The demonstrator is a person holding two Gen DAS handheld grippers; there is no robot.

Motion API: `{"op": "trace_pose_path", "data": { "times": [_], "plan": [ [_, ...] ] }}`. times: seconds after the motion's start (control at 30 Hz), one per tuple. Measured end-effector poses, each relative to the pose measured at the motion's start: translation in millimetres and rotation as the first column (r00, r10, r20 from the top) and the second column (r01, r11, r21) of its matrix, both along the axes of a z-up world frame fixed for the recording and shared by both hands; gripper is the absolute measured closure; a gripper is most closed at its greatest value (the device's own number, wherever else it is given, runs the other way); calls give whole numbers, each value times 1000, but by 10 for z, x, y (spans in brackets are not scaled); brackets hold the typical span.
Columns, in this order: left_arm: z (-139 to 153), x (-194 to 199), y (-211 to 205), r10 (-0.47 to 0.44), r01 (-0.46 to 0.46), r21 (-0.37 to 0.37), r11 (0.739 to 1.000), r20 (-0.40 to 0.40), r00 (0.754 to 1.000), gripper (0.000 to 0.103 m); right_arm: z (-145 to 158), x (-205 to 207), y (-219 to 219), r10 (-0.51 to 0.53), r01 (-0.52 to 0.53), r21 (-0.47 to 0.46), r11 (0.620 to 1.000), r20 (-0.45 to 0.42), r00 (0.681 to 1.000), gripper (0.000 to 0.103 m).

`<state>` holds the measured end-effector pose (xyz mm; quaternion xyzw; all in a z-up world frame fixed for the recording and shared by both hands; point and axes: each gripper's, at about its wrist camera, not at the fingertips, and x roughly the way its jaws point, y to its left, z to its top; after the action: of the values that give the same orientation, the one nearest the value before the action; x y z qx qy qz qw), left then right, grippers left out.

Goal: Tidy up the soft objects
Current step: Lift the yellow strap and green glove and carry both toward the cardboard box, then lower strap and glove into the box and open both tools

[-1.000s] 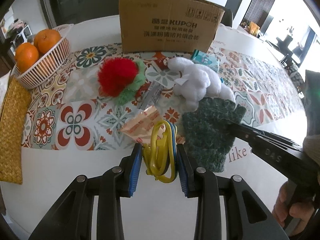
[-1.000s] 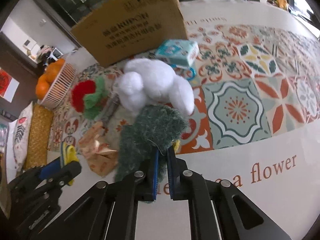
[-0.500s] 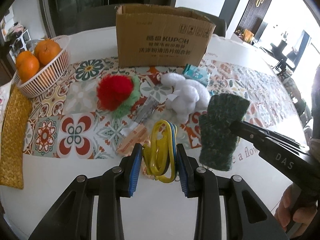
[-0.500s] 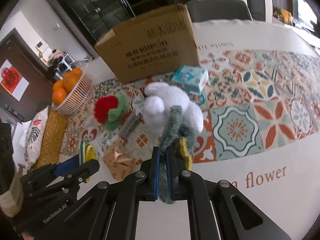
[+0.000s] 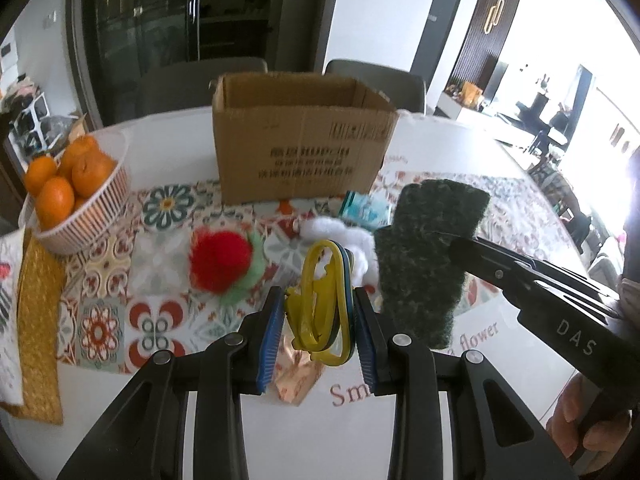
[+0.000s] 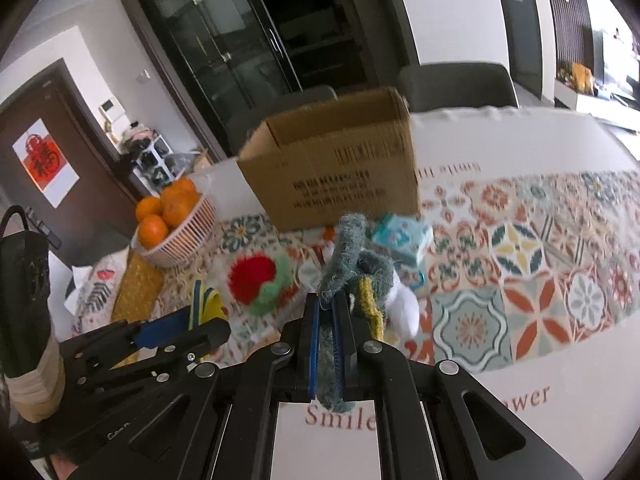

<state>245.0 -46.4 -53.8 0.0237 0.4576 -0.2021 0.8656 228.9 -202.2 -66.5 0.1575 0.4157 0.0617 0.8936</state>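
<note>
My left gripper [image 5: 316, 298] is shut on a bundle of yellow and blue plastic clips [image 5: 320, 280], held above the table. My right gripper [image 6: 326, 300] is shut on a dark green knitted glove [image 6: 346, 240] that hangs in the air; the left wrist view shows the same glove [image 5: 428, 248] to the right of the clips. On the patterned cloth below lie a red and green pompom toy [image 5: 220, 258] and a white plush animal [image 5: 344, 236], partly hidden behind the clips and glove. An open cardboard box [image 5: 300, 152] stands behind them.
A white basket [image 5: 92, 216] of oranges sits at the left, beside a yellow woven mat [image 5: 36, 320]. A teal packet [image 5: 366, 210] lies near the box's front right corner. A copper-coloured wrapper [image 5: 298, 376] lies under my left gripper. Grey chairs stand behind the table.
Both grippers have risen with their loads. The green glove has come off the table and now hangs from the right gripper. The box's open top has come into sight.
</note>
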Motion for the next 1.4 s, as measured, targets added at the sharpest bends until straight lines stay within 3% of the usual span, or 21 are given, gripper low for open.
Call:
{"op": "trace_pose_path", "data": {
  "times": [0.5,1.03,1.4],
  "plan": [
    [450,407,-66,-1,4,-25,1000,115,993,69,439,397,-37,-2,1,5,1000,135,991,95],
    [867,1105,-179,6,1,-38,999,193,981,69,856,1062,-99,12,-8,-21,1000,239,971,95],
    [886,1595,-268,12,-5,-42,999,174,985,69,915,1530,-167,20,-10,-43,999,250,968,95]
  ]
}}
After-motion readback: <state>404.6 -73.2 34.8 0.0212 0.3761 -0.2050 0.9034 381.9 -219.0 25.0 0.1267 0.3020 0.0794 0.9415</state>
